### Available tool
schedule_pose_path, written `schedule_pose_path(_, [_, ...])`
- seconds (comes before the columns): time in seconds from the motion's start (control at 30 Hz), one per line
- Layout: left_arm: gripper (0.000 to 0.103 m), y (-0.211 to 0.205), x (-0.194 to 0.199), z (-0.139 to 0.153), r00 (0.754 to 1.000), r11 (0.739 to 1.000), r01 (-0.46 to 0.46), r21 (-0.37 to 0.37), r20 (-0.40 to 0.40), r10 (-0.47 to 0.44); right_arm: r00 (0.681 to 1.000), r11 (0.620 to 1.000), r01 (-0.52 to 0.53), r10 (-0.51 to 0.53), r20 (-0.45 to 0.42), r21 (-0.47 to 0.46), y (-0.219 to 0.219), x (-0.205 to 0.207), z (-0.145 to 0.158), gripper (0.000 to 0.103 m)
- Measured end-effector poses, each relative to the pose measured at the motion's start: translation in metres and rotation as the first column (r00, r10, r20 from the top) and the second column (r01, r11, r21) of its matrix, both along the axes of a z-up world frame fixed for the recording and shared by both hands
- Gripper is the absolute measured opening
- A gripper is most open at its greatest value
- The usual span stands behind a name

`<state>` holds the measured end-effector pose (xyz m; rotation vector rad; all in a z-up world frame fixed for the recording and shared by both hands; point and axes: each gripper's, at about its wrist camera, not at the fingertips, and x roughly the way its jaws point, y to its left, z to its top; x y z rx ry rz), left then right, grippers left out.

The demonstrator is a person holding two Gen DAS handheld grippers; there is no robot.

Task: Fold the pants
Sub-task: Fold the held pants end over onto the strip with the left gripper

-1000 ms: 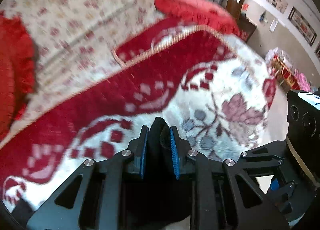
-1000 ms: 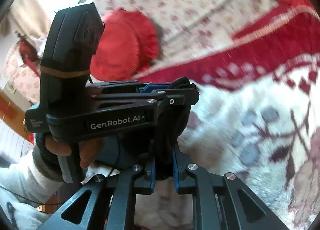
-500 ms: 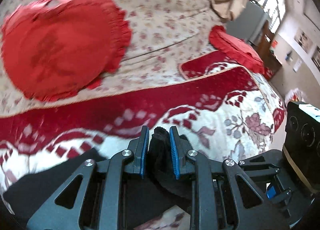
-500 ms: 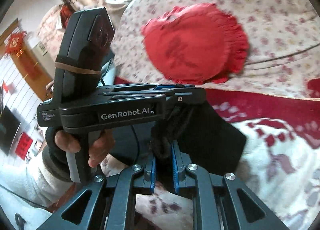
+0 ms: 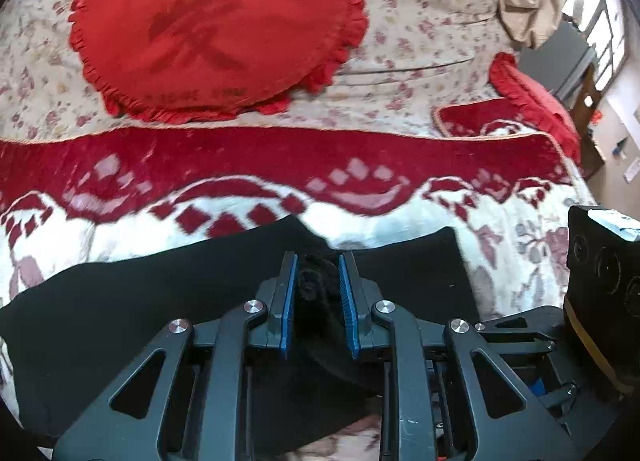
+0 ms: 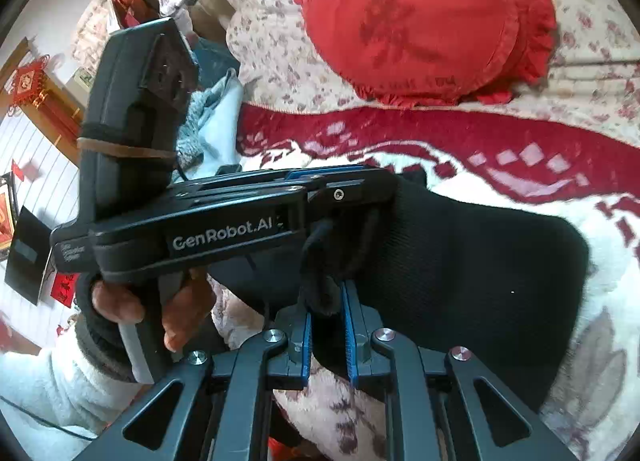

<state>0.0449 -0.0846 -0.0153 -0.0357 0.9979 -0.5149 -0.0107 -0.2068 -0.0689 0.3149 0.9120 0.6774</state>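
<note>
Black pants (image 5: 152, 301) lie across the red and white blanket on the bed. My left gripper (image 5: 317, 265) is shut on a bunched black fold of them, its blue pads pressing the cloth. In the right wrist view the pants (image 6: 480, 261) spread to the right, and my right gripper (image 6: 326, 293) is shut on another bunch of the same cloth. The left gripper (image 6: 344, 185) shows there from the side, just above and left of the right one, held by a person's hand (image 6: 120, 301).
A round red frilled cushion (image 5: 216, 25) rests on the floral cover behind the blanket (image 5: 280, 157). A second red cushion (image 5: 532, 93) sits at the far right. Beyond the bed's left edge are furniture and clutter (image 6: 132, 1). A white sleeve (image 6: 48, 389) is at lower left.
Both grippers have swept sideways over the bed with the black cloth in them. The round red cushion has come into full view, and the pants now lie spread on the blanket.
</note>
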Motion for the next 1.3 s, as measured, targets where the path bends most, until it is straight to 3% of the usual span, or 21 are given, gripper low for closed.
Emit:
schedule_pose_path(0.27, [0.019,0.006,0.000,-0.013,0.999,0.999,-0.049,0.010,-0.001,0.049,0.998,0.999,0.020,-0.018,-0.054,0.032,0.012,0.018,-0.021,0.014])
schedule_pose_path(0.77, [0.032,0.017,-0.012,-0.005,0.997,0.997,-0.076,0.027,-0.011,0.076,1.000,0.995,-0.021,0.021,-0.005,0.099,-0.009,-0.022,0.015,0.018])
schedule_pose_path(0.93, [0.044,0.032,-0.023,0.004,0.995,0.995,-0.102,-0.015,-0.024,0.101,0.997,0.996,0.064,-0.066,0.026,0.061,-0.041,-0.030,0.021,0.018])
schedule_pose_path(1.03, [0.064,0.040,-0.031,0.007,0.993,0.992,-0.118,-0.051,-0.039,0.116,0.988,0.988,0.153,-0.154,0.019,0.026,-0.065,-0.028,0.018,0.018])
schedule_pose_path(1.3, [0.065,0.031,-0.038,-0.016,0.980,0.987,-0.154,-0.056,-0.136,0.145,0.972,0.972,0.235,-0.235,0.013,0.005,-0.085,-0.009,0.006,0.018])
